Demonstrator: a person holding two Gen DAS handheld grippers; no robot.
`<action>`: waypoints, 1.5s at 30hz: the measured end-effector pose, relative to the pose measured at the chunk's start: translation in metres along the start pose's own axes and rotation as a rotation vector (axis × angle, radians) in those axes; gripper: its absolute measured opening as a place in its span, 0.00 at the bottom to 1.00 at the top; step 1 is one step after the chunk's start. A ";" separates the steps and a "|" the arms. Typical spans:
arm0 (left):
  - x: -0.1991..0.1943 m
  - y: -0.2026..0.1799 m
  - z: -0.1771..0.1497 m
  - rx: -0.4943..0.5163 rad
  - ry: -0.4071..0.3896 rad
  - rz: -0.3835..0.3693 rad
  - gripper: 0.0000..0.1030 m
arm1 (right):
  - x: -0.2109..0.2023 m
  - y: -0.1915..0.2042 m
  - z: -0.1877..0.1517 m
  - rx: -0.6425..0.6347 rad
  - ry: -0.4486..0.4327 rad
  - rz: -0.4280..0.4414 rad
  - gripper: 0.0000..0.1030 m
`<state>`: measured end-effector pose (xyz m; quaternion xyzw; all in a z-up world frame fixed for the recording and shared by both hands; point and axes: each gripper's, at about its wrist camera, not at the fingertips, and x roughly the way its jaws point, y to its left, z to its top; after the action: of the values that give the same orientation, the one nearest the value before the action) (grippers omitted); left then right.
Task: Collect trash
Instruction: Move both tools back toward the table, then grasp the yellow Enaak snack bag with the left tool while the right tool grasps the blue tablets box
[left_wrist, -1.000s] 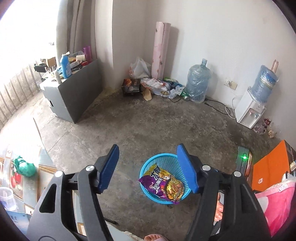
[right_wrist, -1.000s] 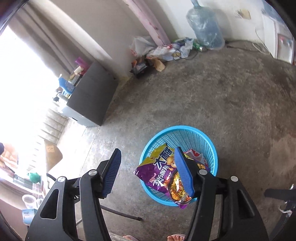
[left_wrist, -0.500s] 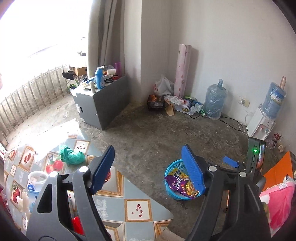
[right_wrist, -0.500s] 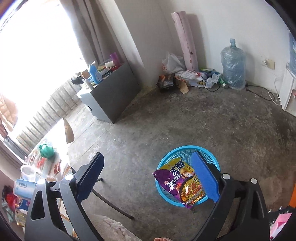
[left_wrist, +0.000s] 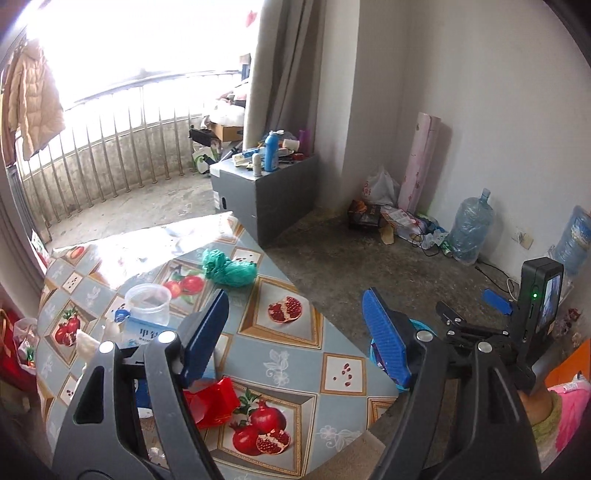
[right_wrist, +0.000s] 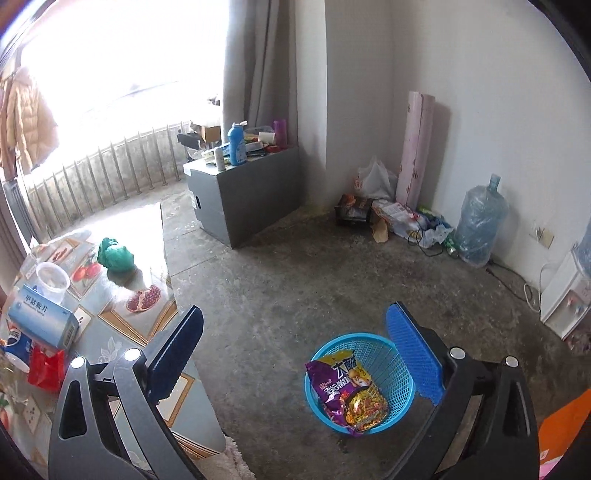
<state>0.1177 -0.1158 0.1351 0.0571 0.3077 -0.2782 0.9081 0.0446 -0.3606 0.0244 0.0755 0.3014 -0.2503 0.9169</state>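
1. Trash: a purple snack bag (right_wrist: 341, 387) with large white Chinese characters and a cartoon face printed on it, plus a yellow crinkled wrapper (right_wrist: 365, 408) below it; we cannot read the smaller print.
2. Both lie in a round blue plastic basket (right_wrist: 391, 354) with a lattice wall, standing on the rough concrete floor (right_wrist: 295, 280) between and just ahead of the right gripper's (right_wrist: 295, 354) blue ribbed pads. The bag sticks out over the near rim.
3. The right gripper's jaws have just been opening and stand wide apart with nothing between them.
4. The left gripper (left_wrist: 295, 332) is also spread, its jaws empty, over the table (left_wrist: 295, 343), whose glossy cloth shows pomegranates and cherries in tan-framed squares.
5. To the left of the left gripper's left pad we see a white-and-blue box (right_wrist: 42, 321) with blue Chinese lettering, a clear plastic cup (left_wrist: 147, 302) behind it, and a blue can with a Pepsi logo (right_wrist: 16, 347) seen in the right wrist view.
6. A crumpled red glossy wrapper (left_wrist: 210, 402) lies below that pad, near the table's close edge.
7. A bunched green plastic bag (left_wrist: 229, 271) sits ahead of the left gripper, near the table's far edge.
8. In the left wrist view the basket is mostly hidden behind the right pad, with only a sliver showing.
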 end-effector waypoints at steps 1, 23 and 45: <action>-0.004 0.008 -0.001 -0.013 -0.006 0.011 0.69 | -0.004 0.005 0.003 -0.021 -0.016 -0.010 0.94; -0.090 0.154 -0.070 -0.299 -0.084 0.219 0.68 | -0.029 0.100 0.009 -0.041 0.034 0.509 0.93; -0.021 0.198 -0.144 -0.340 0.143 0.108 0.64 | 0.014 0.268 -0.006 -0.476 0.184 0.882 0.85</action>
<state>0.1345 0.0998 0.0182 -0.0612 0.4107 -0.1685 0.8940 0.1866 -0.1333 0.0083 0.0062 0.3691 0.2437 0.8968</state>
